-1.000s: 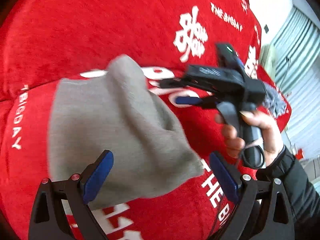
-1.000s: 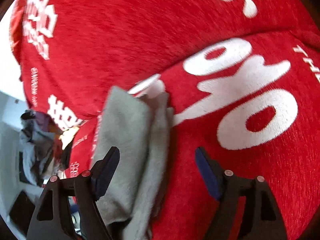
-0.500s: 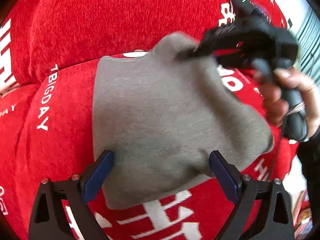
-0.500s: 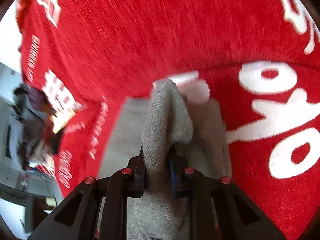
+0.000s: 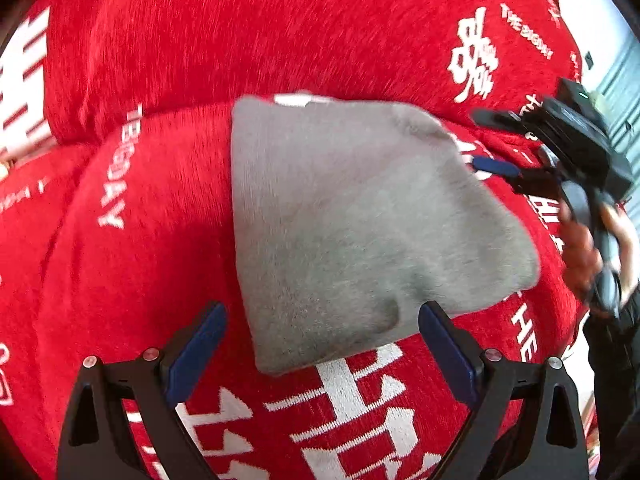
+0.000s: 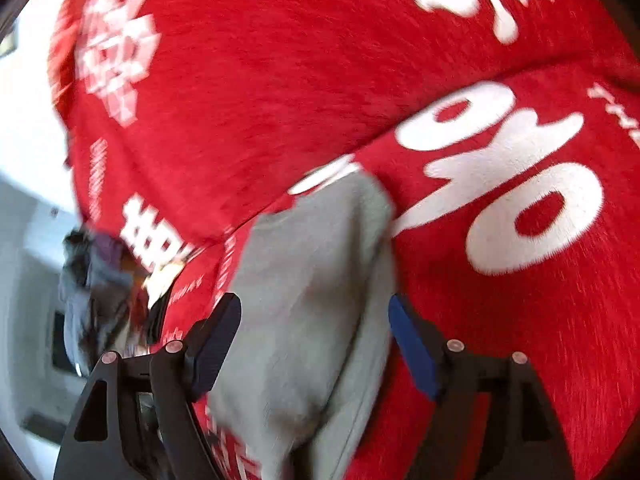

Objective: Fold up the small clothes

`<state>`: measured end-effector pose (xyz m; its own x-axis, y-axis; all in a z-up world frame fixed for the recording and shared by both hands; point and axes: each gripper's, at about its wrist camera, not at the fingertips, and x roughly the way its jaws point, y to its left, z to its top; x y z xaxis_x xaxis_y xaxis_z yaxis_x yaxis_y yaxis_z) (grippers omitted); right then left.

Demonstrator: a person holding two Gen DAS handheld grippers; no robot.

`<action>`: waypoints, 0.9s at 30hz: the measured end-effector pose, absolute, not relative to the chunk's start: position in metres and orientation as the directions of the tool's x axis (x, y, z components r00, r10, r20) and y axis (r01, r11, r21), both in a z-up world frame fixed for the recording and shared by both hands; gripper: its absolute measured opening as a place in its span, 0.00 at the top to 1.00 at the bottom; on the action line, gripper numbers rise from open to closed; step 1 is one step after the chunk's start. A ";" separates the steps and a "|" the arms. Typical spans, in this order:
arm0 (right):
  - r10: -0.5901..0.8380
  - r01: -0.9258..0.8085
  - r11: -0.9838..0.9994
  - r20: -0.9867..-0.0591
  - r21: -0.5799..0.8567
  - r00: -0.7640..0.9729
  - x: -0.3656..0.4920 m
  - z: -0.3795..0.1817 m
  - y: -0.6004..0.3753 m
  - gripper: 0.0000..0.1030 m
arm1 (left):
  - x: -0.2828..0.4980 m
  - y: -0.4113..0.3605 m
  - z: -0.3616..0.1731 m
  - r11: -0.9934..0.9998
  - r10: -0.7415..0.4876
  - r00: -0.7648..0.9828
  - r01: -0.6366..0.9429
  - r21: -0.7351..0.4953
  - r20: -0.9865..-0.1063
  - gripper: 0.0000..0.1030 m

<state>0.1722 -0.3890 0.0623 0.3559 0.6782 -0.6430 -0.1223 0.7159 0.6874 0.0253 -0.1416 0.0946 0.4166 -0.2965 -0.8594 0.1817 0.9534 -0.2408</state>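
Both grippers (image 5: pixel 322 346) (image 6: pixel 316 344) gape, right just opened, seemingly off grey cloth (image 5: pixel 360 216).

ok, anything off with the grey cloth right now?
The grey cloth lies folded on the red blanket, but lopsided: its edges run at a slant and one corner bulges. No tear or stain shows. Both grippers are open, clear of it.

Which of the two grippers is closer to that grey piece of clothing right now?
Hard to call. The left gripper hangs open over the grey garment's near edge; the right gripper, jaws just opened, sits at its far corner, not gripping.
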 end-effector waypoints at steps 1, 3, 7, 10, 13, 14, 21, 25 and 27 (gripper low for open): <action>0.686 -0.161 0.715 -0.636 0.681 0.355 0.158 0.067 -0.385 0.23 | 0.027 -0.142 0.096 0.954 -0.294 0.422 0.180 -0.239 -0.858 0.06; 0.682 -0.215 0.726 -0.643 0.653 0.349 0.133 0.071 -0.371 0.23 | 0.029 -0.143 0.095 0.954 -0.297 0.420 0.165 -0.250 -0.857 0.06; 0.597 -0.281 0.802 -0.731 0.528 0.331 0.110 0.054 -0.339 0.59 | 0.048 -0.148 0.077 0.955 -0.297 0.378 0.110 -0.276 -0.877 0.06; 0.551 -0.273 0.833 -0.769 0.482 0.323 0.105 0.042 -0.345 0.85 | 0.055 -0.138 0.057 0.969 -0.244 0.338 0.048 -0.242 -0.909 0.06; 0.561 -0.185 0.827 -0.766 0.530 0.315 0.100 0.029 -0.366 0.74 | 0.043 -0.114 0.054 0.941 -0.320 0.328 0.005 -0.337 -0.889 0.06; 0.558 -0.163 0.829 -0.767 0.535 0.317 0.096 0.029 -0.372 0.62 | 0.040 -0.110 0.056 0.944 -0.310 0.333 0.002 -0.329 -0.890 0.06; 0.543 -0.123 0.824 -0.708 0.554 0.451 0.110 0.069 -0.393 0.13 | 0.039 -0.123 0.085 0.956 -0.293 0.386 0.102 -0.275 -0.875 0.06; 0.554 -0.006 0.810 -0.762 0.586 0.334 0.165 0.041 -0.383 0.13 | 0.073 -0.131 0.079 0.958 -0.283 0.362 0.065 -0.279 -0.888 0.06; 0.574 0.020 0.799 -0.772 0.602 0.273 0.182 0.026 -0.374 0.14 | 0.086 -0.125 0.069 0.944 -0.319 0.327 0.023 -0.330 -0.890 0.06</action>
<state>0.1821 -0.3741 0.0261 0.2732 0.5744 -0.7717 0.0201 0.7986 0.6016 0.0862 -0.1254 0.0691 0.3266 -0.3190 -0.8897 0.0225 0.9437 -0.3301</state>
